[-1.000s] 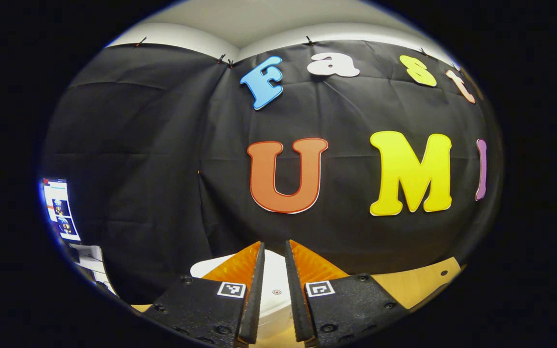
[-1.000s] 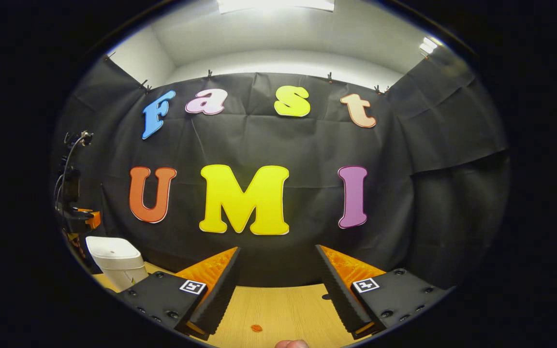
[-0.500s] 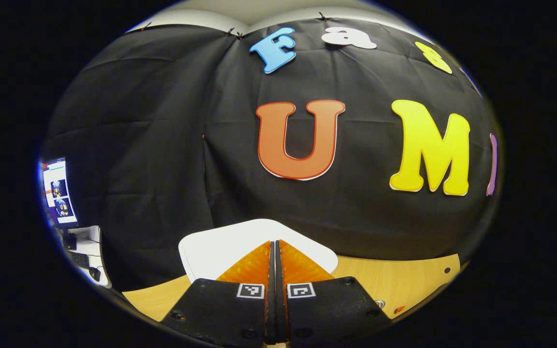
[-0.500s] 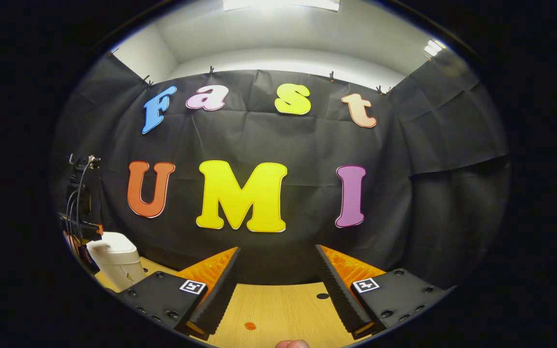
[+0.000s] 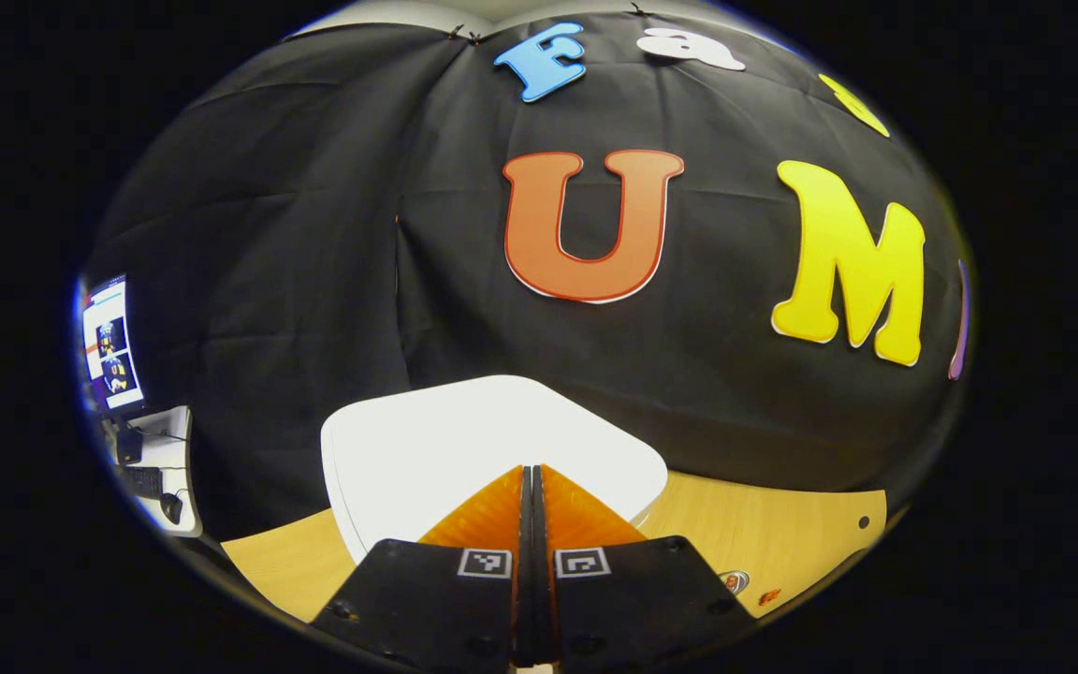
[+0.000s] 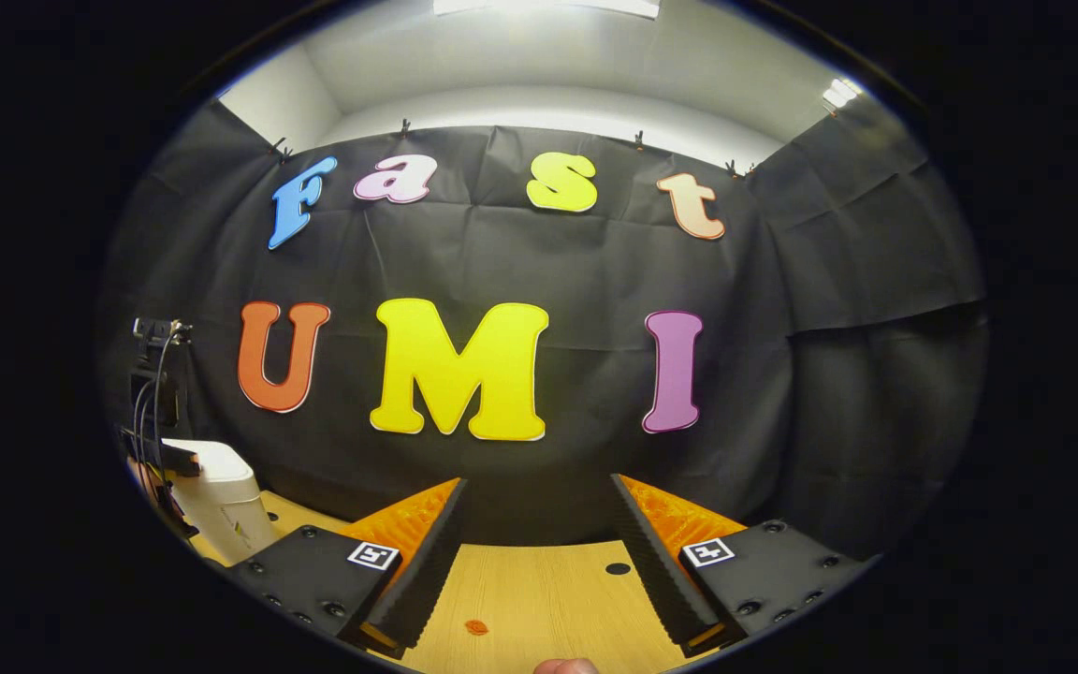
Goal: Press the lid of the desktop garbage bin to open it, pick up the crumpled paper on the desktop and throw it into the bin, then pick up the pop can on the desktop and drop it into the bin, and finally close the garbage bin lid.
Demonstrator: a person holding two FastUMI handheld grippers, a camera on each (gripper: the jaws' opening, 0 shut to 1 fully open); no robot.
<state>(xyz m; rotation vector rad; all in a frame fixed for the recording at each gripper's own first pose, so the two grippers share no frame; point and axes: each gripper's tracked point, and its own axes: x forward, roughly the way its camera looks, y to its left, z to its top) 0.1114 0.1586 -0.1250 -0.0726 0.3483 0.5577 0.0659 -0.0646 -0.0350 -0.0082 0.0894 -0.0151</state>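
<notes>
The white plastic bin lid (image 5: 464, 440) looks smooth and slightly glossy; the white plastic bin body (image 6: 225, 505) below it has the same smooth finish; the light wooden desktop (image 6: 539, 599) shows a fine grain and a matt surface; the black cloth wall (image 6: 782, 393) is matt, with soft creases and folds.
</notes>
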